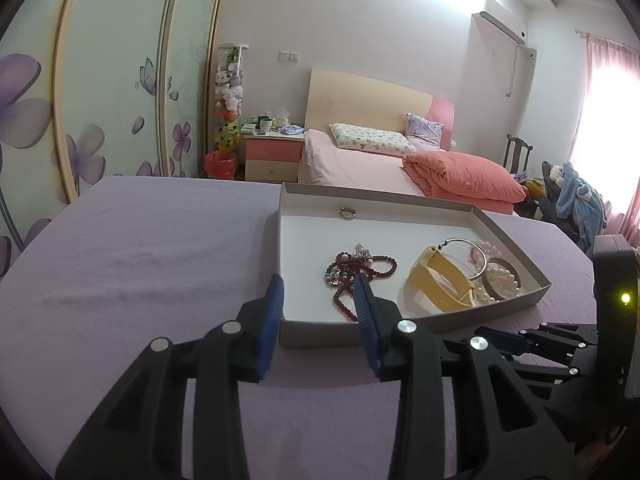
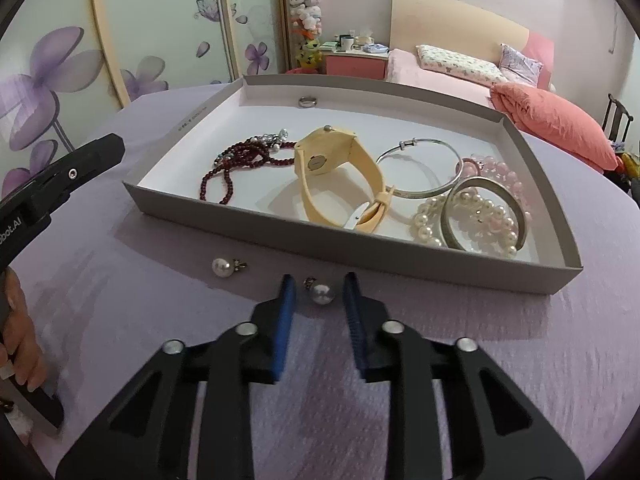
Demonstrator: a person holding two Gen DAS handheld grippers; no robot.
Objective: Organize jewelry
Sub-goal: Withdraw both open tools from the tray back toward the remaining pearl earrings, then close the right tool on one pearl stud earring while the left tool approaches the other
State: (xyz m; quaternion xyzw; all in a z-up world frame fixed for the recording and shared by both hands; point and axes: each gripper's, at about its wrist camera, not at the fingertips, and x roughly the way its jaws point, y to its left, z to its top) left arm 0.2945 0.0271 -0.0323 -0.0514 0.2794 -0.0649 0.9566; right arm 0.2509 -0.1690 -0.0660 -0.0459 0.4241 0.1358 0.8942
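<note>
Grey tray (image 2: 280, 222) holds jewelry; two pearl earrings (image 2: 222, 267) outside, on cloth

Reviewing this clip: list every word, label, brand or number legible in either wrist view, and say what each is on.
"bot.AI": white lettering on the left gripper's black body, cut off by the picture's edge, so only the end reads.
Small dark print on the inner left wall of the gray tray: too small and blurred to read.
Yellow watch: no readable markings on its face.
Nothing else carries legible text.
</note>
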